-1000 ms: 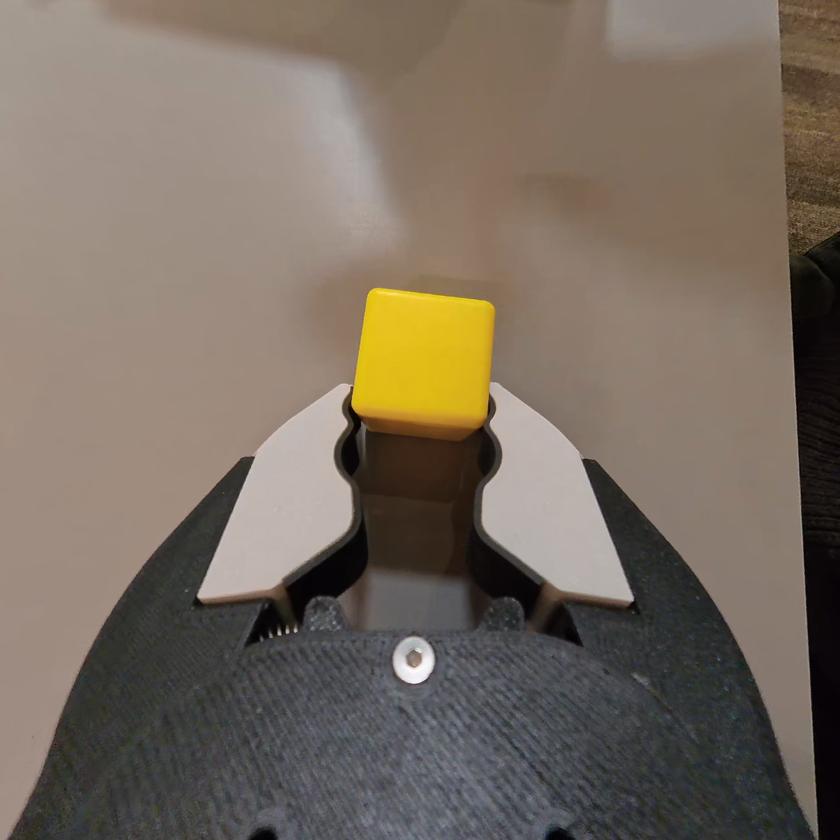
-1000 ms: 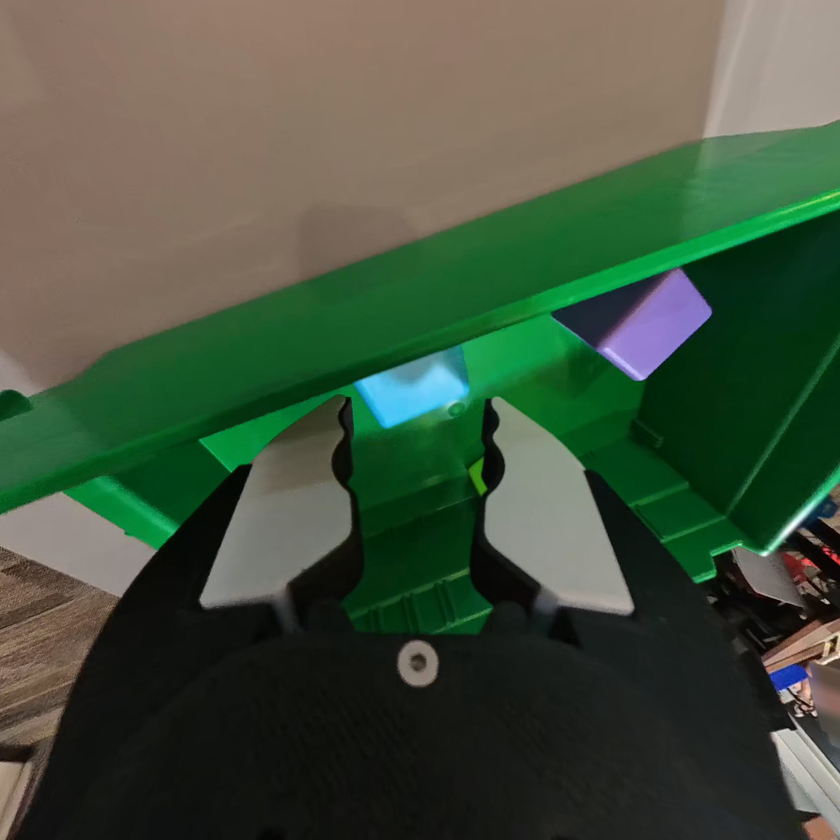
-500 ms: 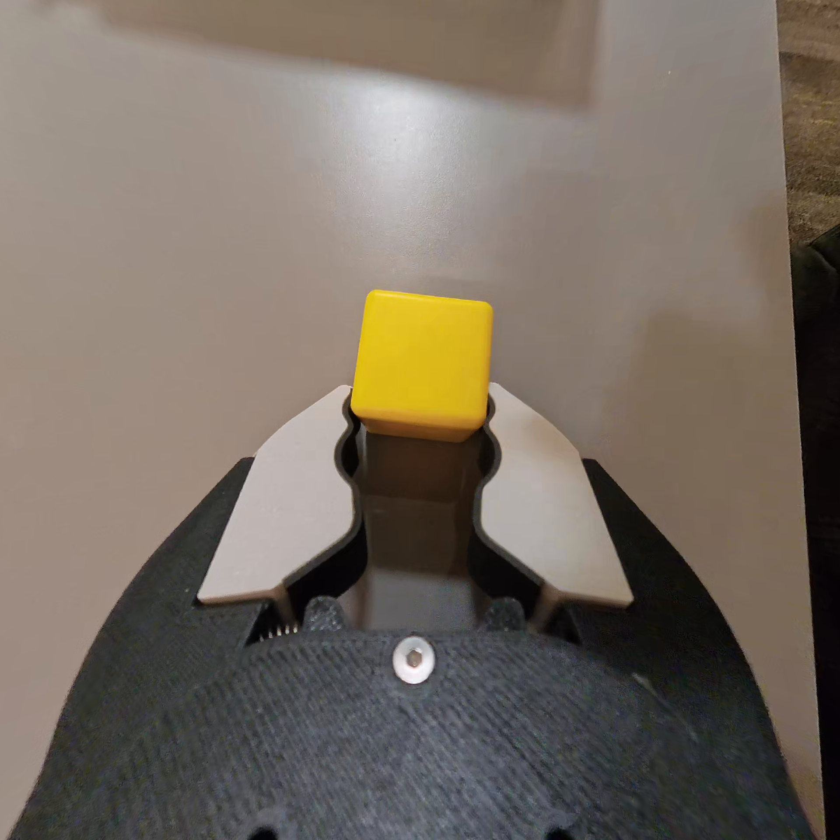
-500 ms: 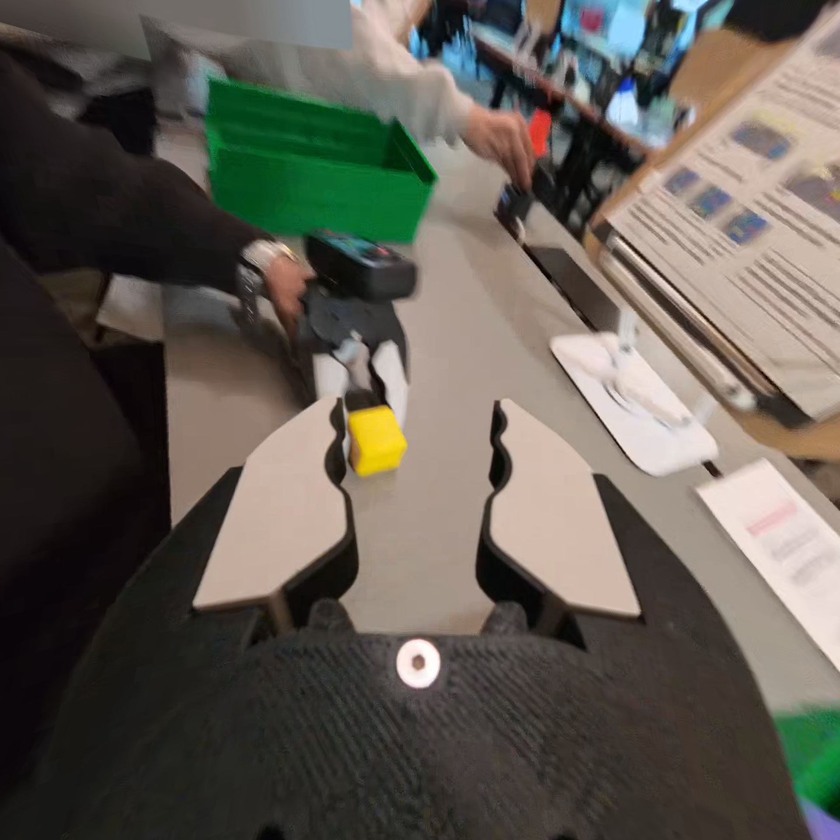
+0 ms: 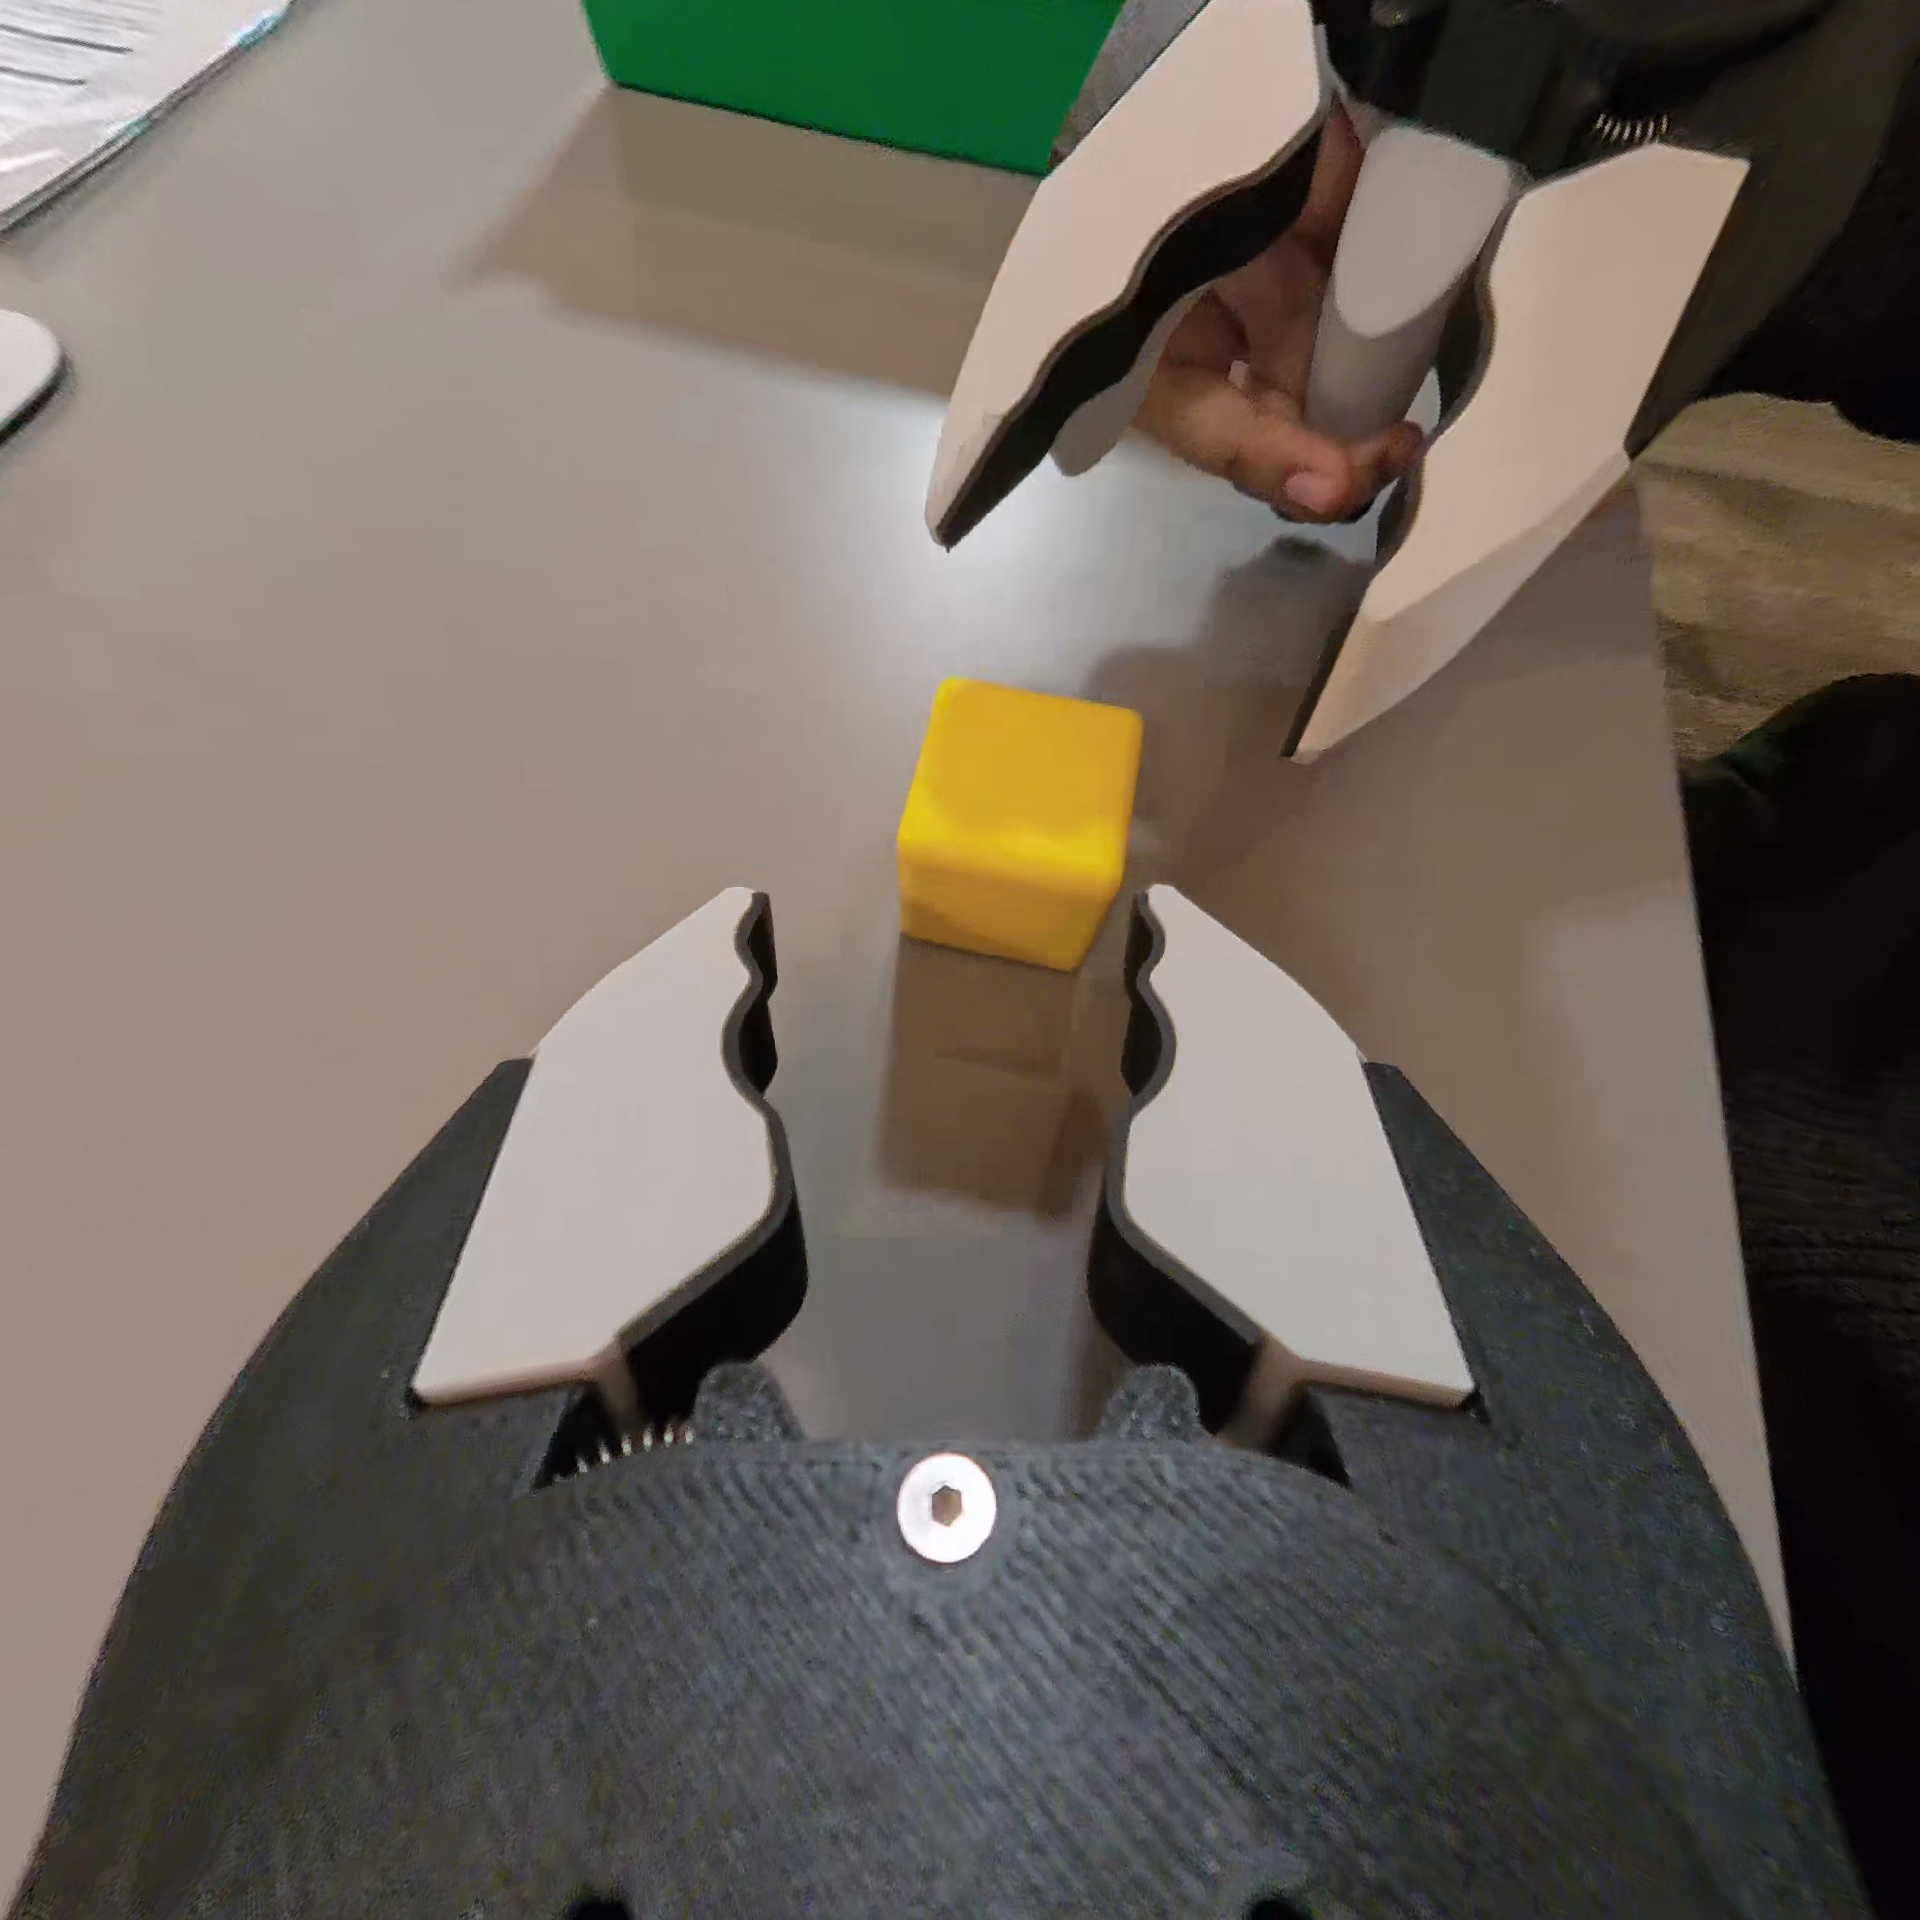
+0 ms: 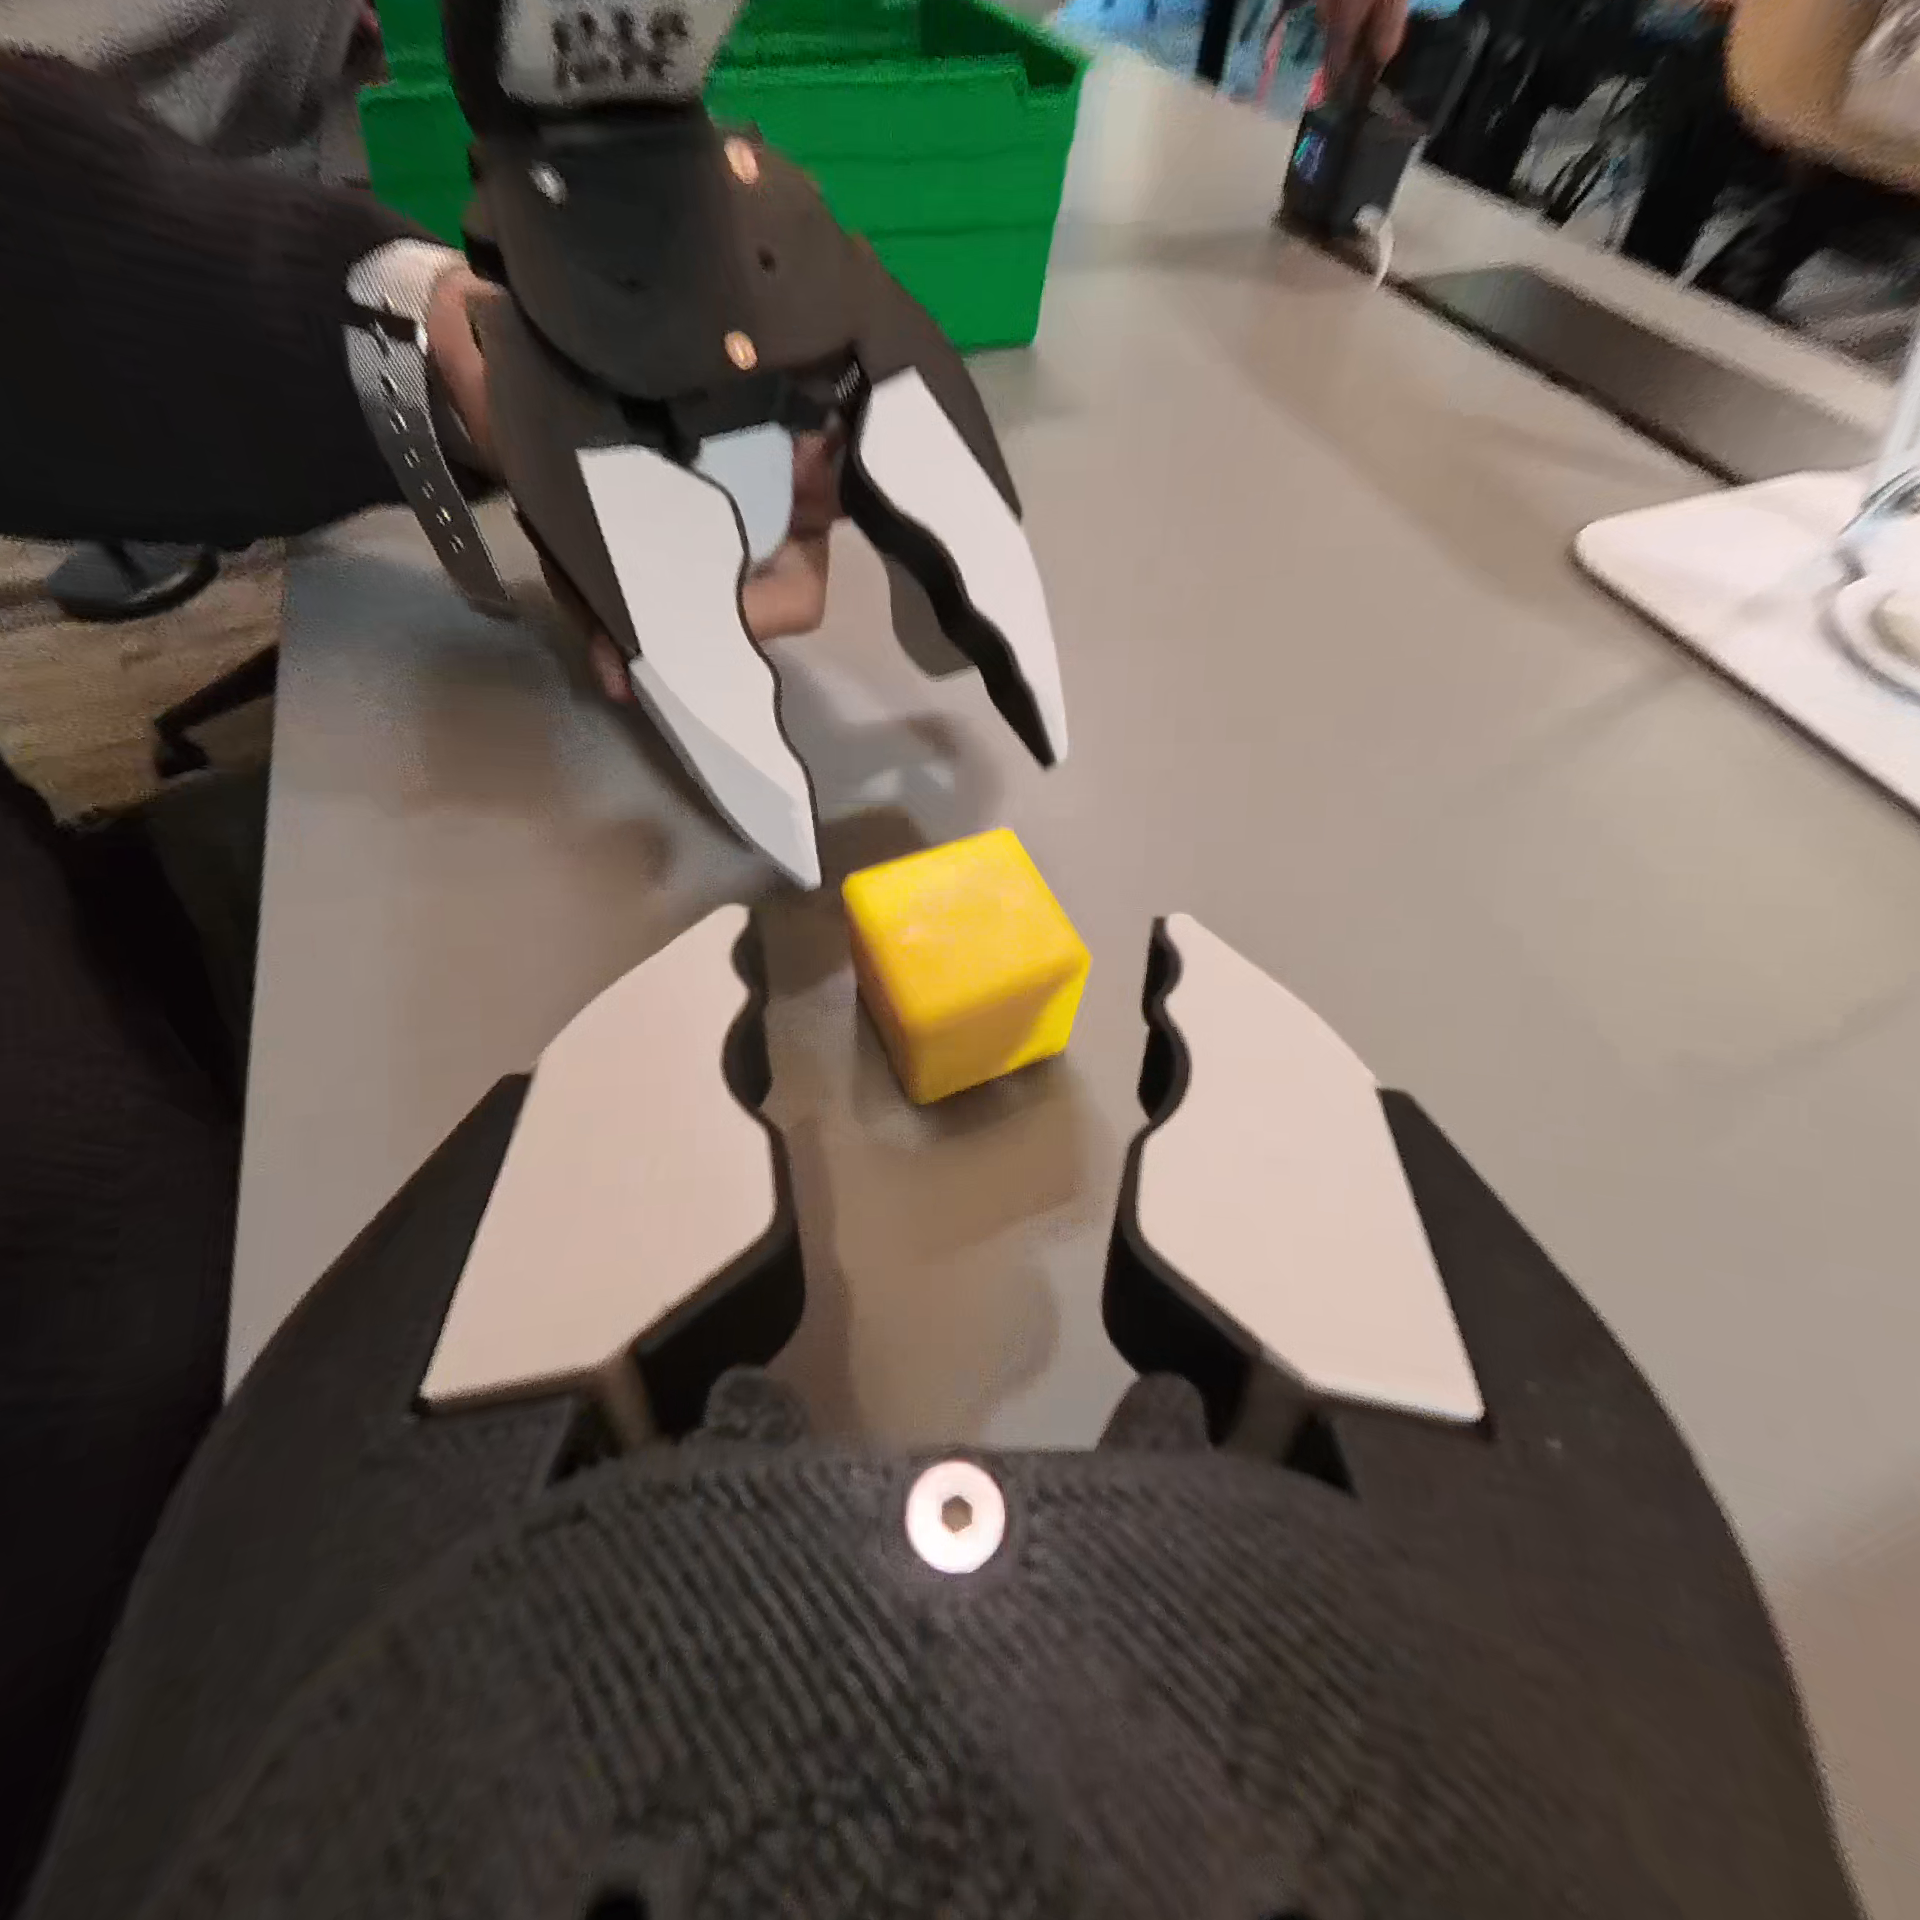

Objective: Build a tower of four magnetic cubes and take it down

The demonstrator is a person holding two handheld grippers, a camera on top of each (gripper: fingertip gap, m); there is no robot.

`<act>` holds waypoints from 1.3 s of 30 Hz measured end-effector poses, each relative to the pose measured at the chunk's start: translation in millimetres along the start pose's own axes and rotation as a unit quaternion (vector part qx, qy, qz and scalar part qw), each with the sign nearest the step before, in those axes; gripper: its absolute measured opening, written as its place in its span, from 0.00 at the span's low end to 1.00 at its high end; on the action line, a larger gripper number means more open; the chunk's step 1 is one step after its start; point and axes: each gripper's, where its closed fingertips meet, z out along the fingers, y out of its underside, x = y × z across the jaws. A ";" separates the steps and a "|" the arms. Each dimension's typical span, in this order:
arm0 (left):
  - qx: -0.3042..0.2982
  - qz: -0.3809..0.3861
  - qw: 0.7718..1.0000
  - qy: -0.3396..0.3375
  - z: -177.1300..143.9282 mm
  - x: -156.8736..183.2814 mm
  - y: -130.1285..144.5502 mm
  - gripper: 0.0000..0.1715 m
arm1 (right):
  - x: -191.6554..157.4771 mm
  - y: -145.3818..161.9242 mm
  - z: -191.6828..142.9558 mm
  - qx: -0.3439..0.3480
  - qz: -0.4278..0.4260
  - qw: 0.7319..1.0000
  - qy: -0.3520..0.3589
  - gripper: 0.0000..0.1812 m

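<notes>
A yellow cube [image 5: 1013,821] sits on the grey table [image 5: 416,623], free of both grippers. My left gripper [image 5: 951,914] is open, its tips just short of the cube, which lies nearer the right finger. My right gripper [image 6: 951,923] is open and faces the left one from the far side. The cube [image 6: 961,961] shows between its fingertips, untouched. In the left wrist view the right gripper [image 5: 1120,639] hangs tilted above and behind the cube, held by a hand [image 5: 1247,416]. In the right wrist view the left gripper [image 6: 928,816] is just beyond the cube.
A green bin [image 5: 831,73] stands at the far end of the table, also in the right wrist view [image 6: 914,177]. Papers [image 5: 62,104] lie far left. A white pad [image 6: 1745,623] lies to the right. The table edge and carpet [image 5: 1787,582] are close on the right.
My left gripper has opened, let go of the yellow cube and drawn back a little. My right gripper has swung away from the green bin and come close to the cube.
</notes>
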 end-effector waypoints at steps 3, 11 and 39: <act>-0.020 0.009 0.998 -0.051 -7.1 -8.7 13.8 0.37 | -1.3 13.7 11.2 -0.047 0.042 0.996 -0.060 0.45; 0.014 -0.043 0.994 -0.099 -34.6 -24.9 20.7 0.35 | -2.3 12.7 25.3 -0.064 0.042 0.990 -0.115 0.44; 0.019 -0.090 0.991 -0.100 -34.2 -35.0 20.8 0.32 | -13.8 37.7 36.8 -0.155 -0.024 0.982 -0.104 0.29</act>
